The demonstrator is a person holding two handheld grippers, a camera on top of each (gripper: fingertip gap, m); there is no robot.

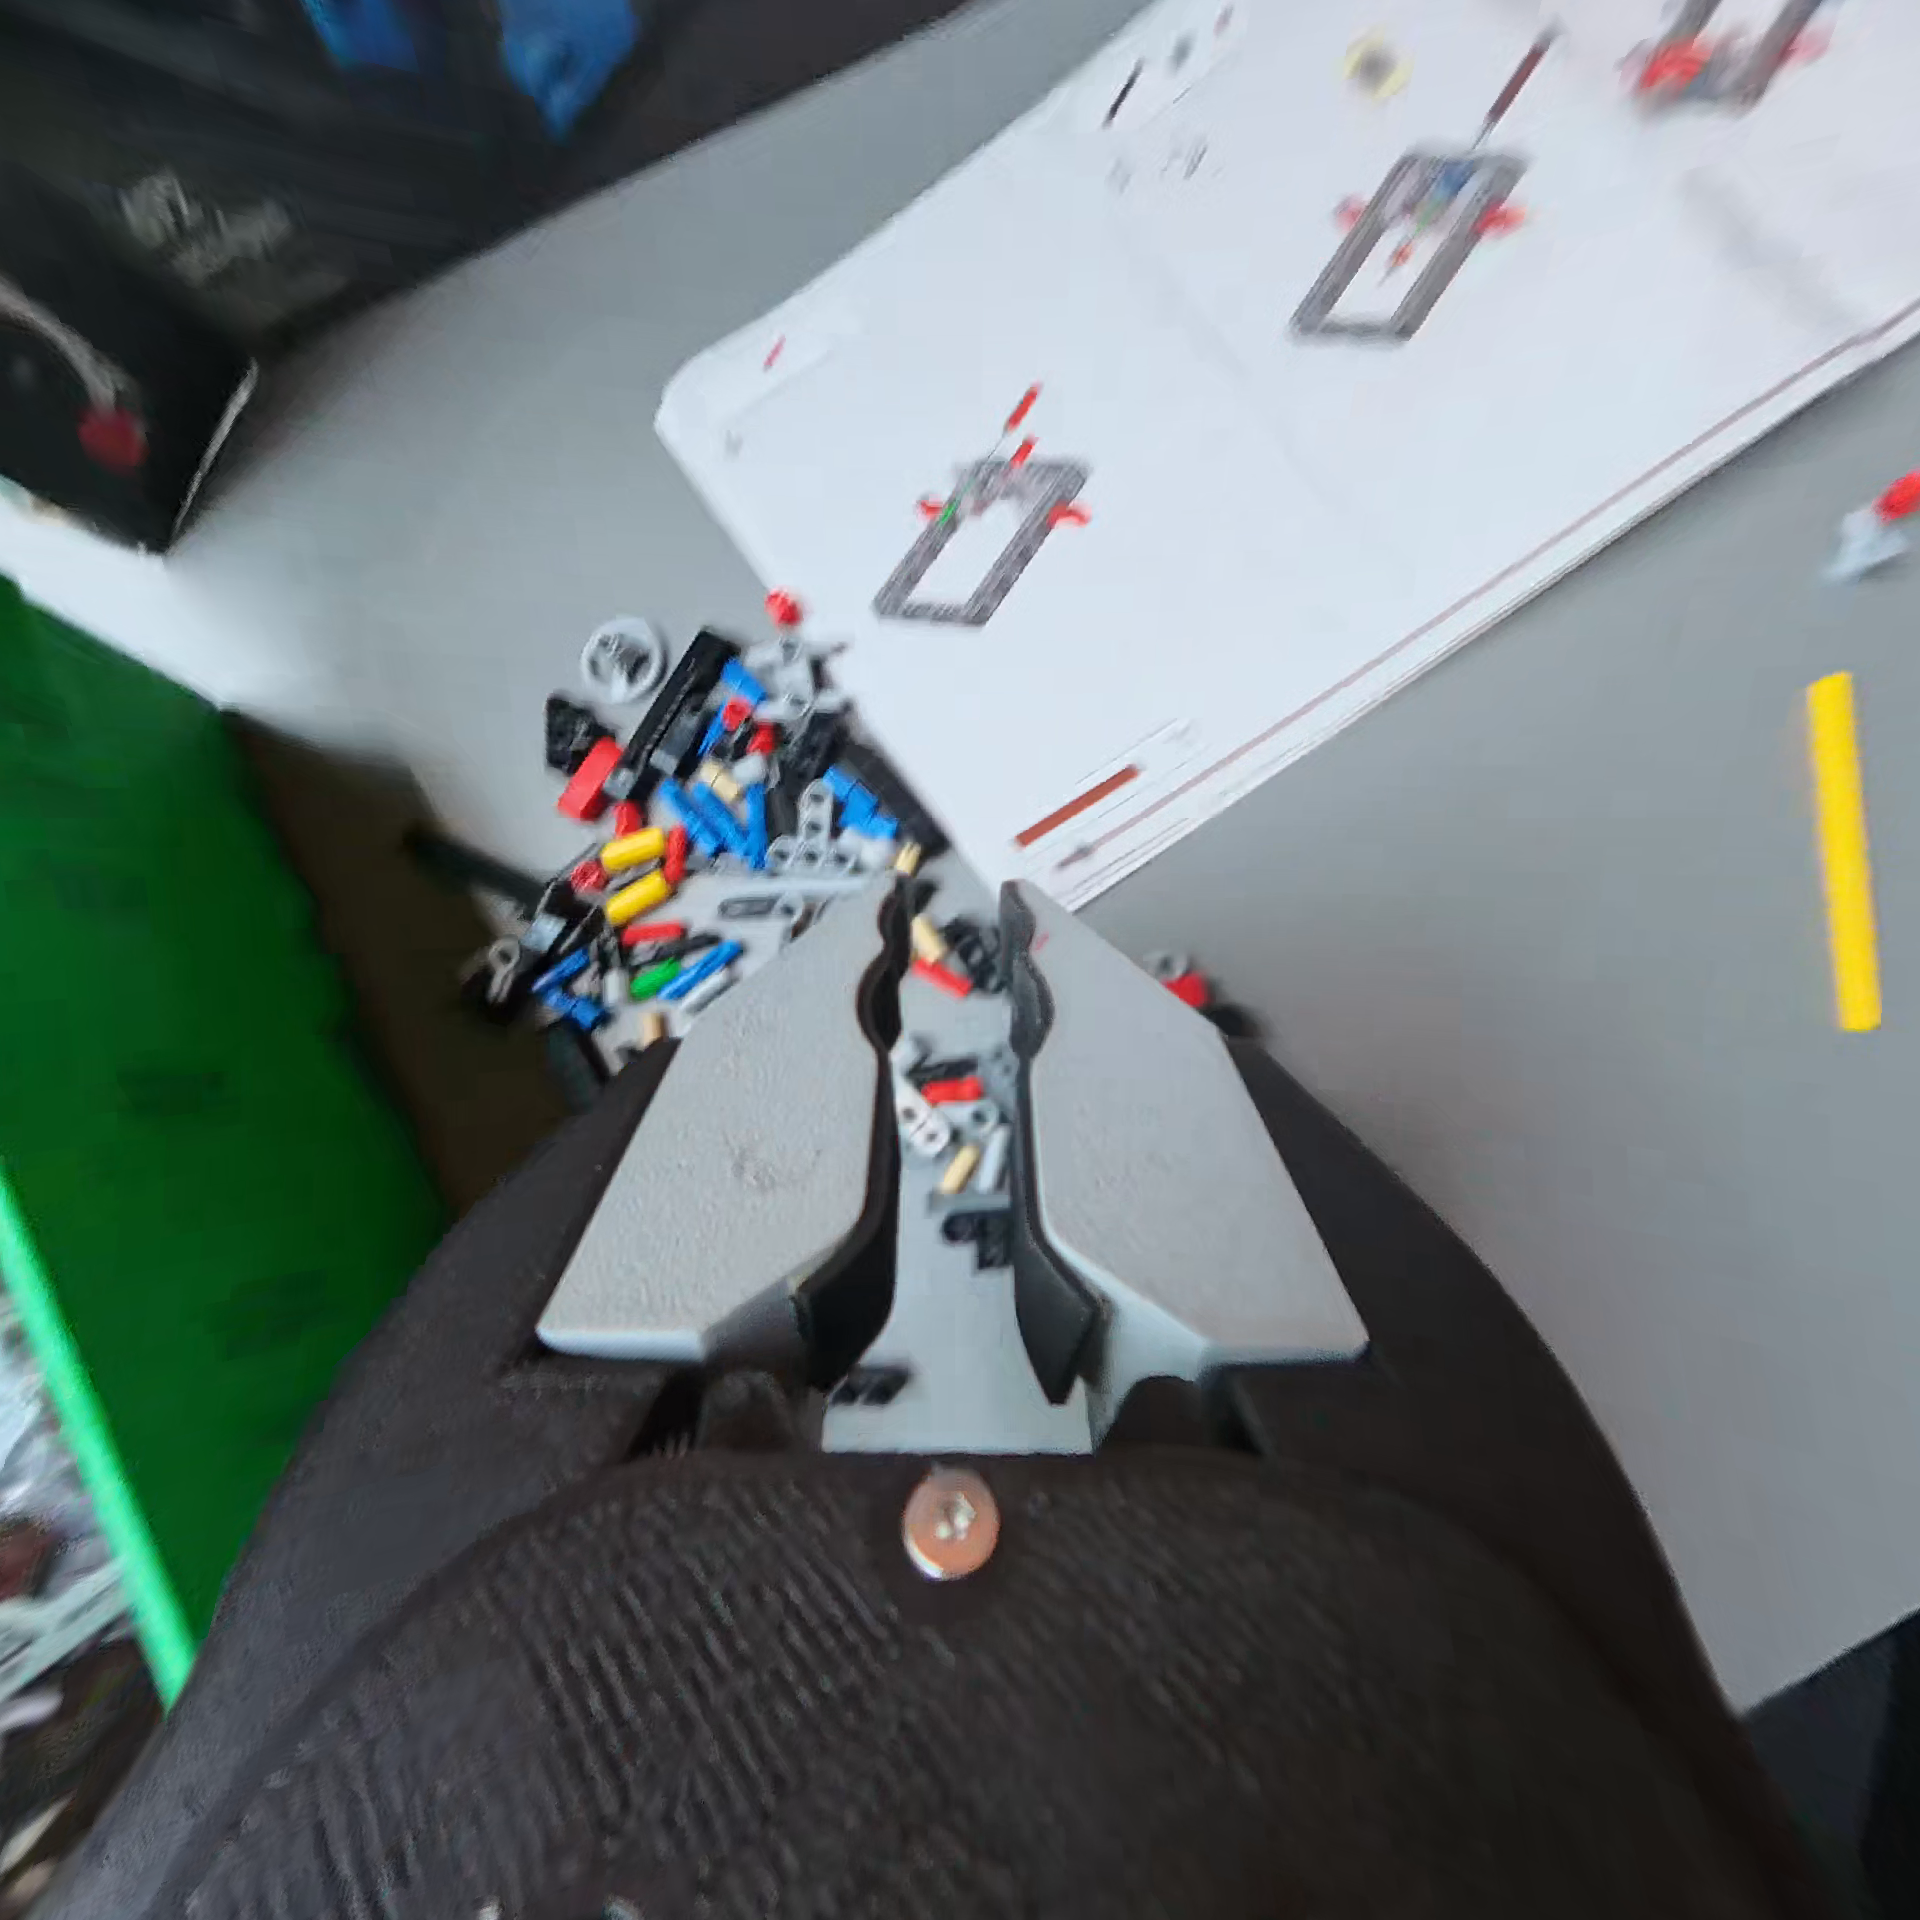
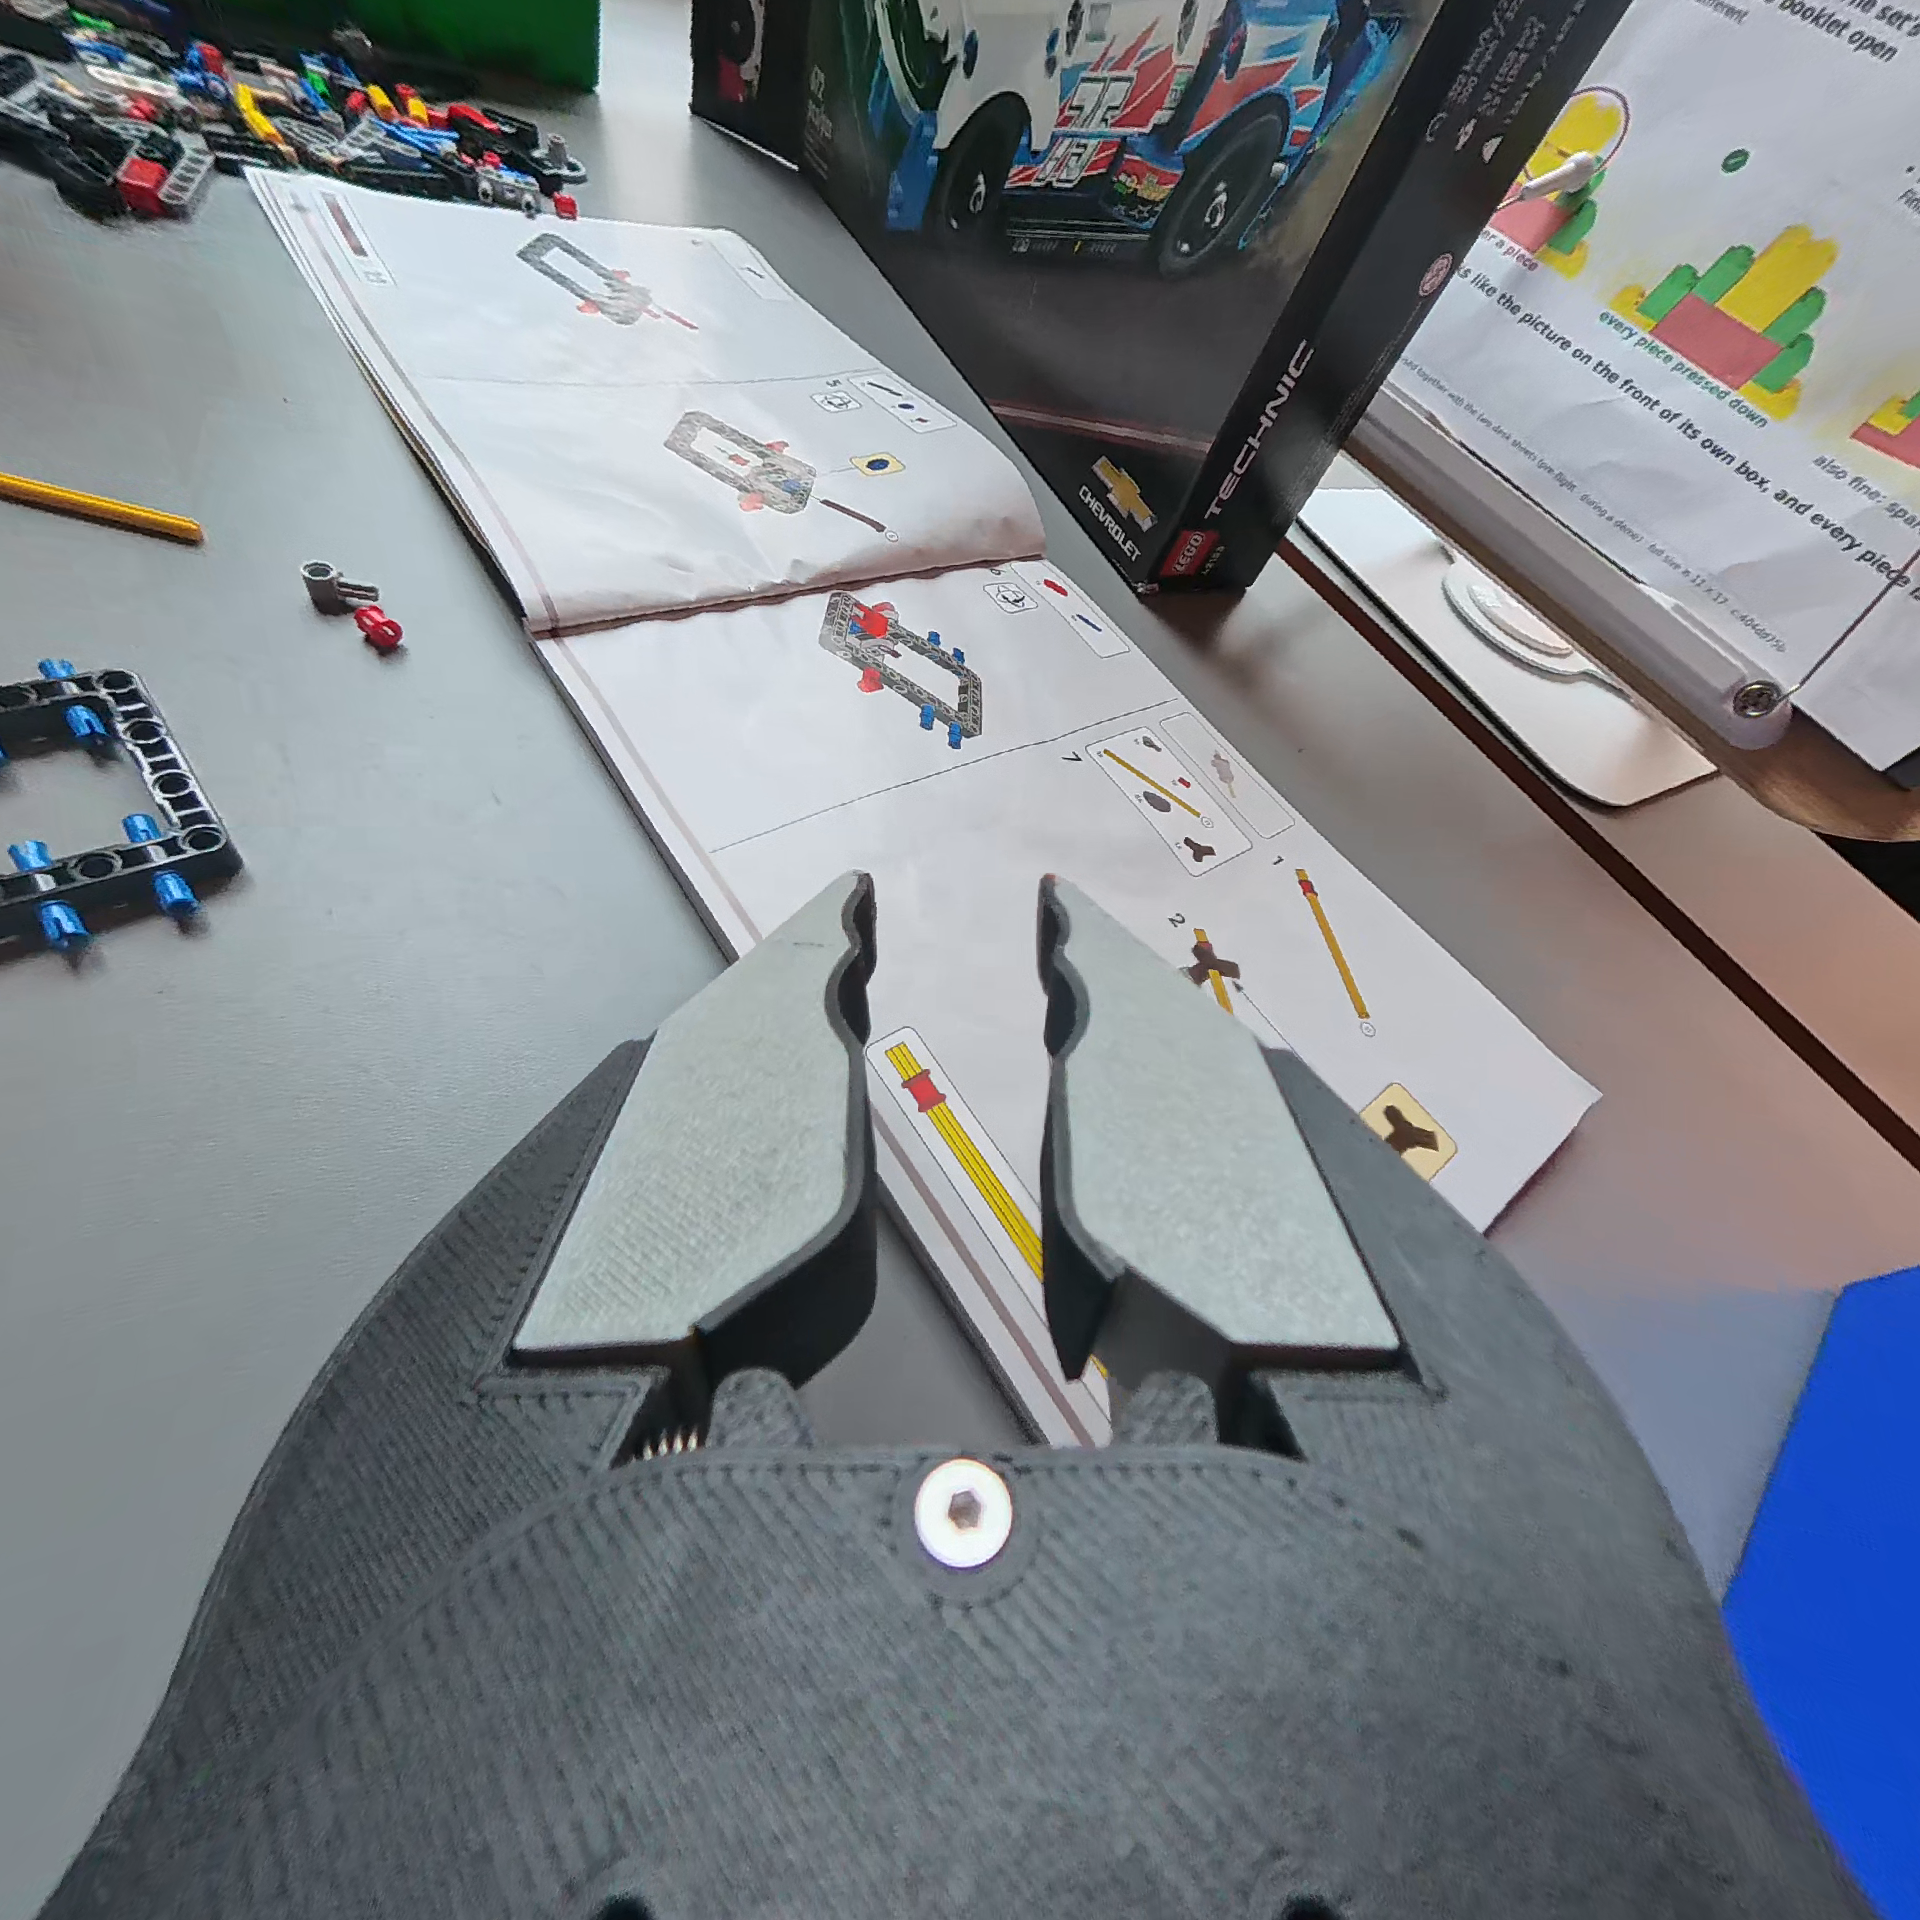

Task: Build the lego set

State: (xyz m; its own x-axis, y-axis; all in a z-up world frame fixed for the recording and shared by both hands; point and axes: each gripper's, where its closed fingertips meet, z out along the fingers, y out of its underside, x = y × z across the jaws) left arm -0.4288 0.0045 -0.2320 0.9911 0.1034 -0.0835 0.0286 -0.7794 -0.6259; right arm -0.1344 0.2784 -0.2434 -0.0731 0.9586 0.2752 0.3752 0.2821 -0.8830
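Left claw point(image 1: 951, 914): grey fingers parted by a narrow gap, nothing between them. It hangs over the near edge of a loose heap of small mixed-colour plastic building pieces point(image 1: 707, 821) lying on the grey counter point(image 1: 1455, 1143). The view is blurred; individual pieces cannot be told apart reliably. A long yellow plastic axle point(image 1: 1844, 847) lies alone on the counter, well to the right of the heap.

Right claw point(image 2: 956, 894): fingers spread apart, empty, poised above the near page of the open white paper instruction booklet point(image 2: 727, 436), which lies flat on the counter. To the left of the booklet sits a black rectangular beam frame with blue pins point(image 2: 114, 810), partly cut off by the picture edge. Near it, apart from each other, lie a small grey connector point(image 2: 335, 585) and a small red bush point(image 2: 378, 628). A black cardboard box printed with a race car point(image 2: 1091, 260) stands upright beyond the booklet.
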